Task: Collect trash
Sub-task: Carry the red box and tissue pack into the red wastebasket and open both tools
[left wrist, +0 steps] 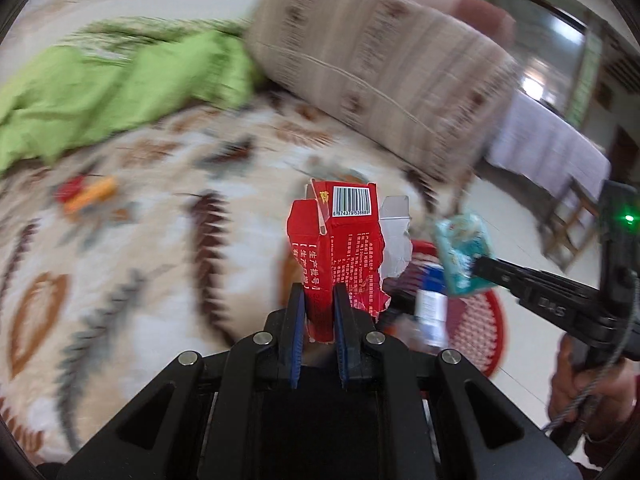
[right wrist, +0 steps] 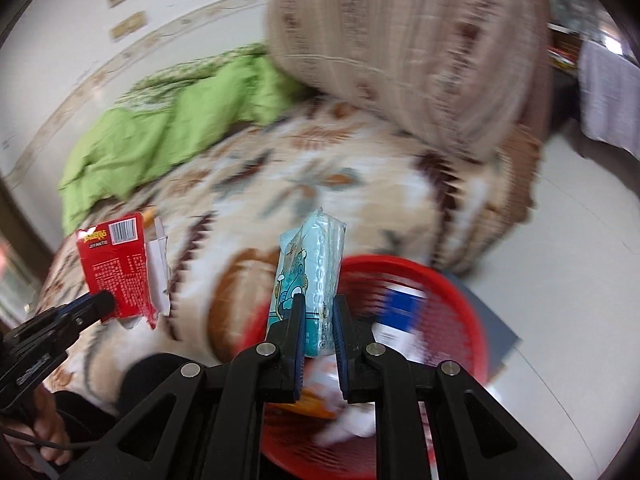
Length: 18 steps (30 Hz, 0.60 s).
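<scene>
The left gripper (left wrist: 318,300) is clamping the lower end of a torn red carton (left wrist: 340,240), which is standing upright over the near edge of the bed (left wrist: 160,208). The right gripper (right wrist: 318,312) is pinching a pale blue tissue packet (right wrist: 310,276), which is hanging just above the rim of the red mesh basket (right wrist: 440,280) sitting on the floor beside the bed's edge. A blue-and-white box (right wrist: 400,312) is lying inside the basket, its other contents blurred. A green quilt (left wrist: 120,88) and a rolled beige blanket (left wrist: 380,64) are lying toward the bed's far edge, and a small red-and-orange item (left wrist: 86,196), blurred, is lying near its left edge.
</scene>
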{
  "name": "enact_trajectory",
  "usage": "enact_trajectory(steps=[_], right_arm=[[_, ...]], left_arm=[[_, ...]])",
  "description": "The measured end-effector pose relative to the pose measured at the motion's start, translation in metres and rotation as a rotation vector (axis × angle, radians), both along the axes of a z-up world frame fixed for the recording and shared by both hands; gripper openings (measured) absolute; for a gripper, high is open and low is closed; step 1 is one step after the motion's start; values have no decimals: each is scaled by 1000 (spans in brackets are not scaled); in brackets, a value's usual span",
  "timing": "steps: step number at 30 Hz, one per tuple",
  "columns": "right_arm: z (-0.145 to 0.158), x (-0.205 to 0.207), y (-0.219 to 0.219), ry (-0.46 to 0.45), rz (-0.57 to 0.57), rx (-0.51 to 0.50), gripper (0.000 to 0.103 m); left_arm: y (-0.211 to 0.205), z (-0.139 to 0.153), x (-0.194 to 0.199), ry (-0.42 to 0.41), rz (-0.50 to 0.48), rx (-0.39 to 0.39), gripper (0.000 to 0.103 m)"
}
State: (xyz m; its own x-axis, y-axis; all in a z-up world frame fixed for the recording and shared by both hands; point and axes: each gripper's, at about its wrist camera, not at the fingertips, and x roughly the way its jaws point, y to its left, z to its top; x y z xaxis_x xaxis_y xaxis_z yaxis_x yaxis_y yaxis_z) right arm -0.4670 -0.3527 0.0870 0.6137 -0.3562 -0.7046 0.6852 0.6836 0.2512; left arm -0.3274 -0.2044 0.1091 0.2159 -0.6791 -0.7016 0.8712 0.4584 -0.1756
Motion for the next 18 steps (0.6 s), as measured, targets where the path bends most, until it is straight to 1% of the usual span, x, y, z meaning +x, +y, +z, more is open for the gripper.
enact_trajectory(steps=[2, 3, 4, 5, 7, 8, 10, 13, 16, 18], right_arm=[[-6, -13, -8, 24, -40, 7, 15], [-9, -18, -12, 41, -62, 11, 15], [-12, -20, -15, 55, -77, 15, 18], [-16, -24, -19, 74, -94, 28, 28], [-21, -31, -25, 82, -130, 60, 35], [-21, -33, -26, 75, -136, 70, 35], [-16, -33, -27, 64, -136, 55, 35], [-9, -24, -25, 43, -116, 42, 35], [-1, -3, -20, 4, -70, 53, 35], [5, 18, -12, -19, -12, 57, 36]], left_arm=[[-17, -8, -12, 11, -48, 19, 15], [-29, -15, -18, 12, -84, 50, 21], [-36, -20, -20, 20, -102, 76, 26], [-40, -25, -20, 32, -105, 96, 35], [-40, -26, -20, 54, -97, 101, 36], [-37, -26, -18, 54, -95, 96, 36], [-31, -22, -12, 28, -67, 93, 36], [-17, -13, 7, 7, 0, 74, 41], [-1, -6, 27, -5, 65, 62, 43], [12, -3, 43, 0, 114, 55, 44]])
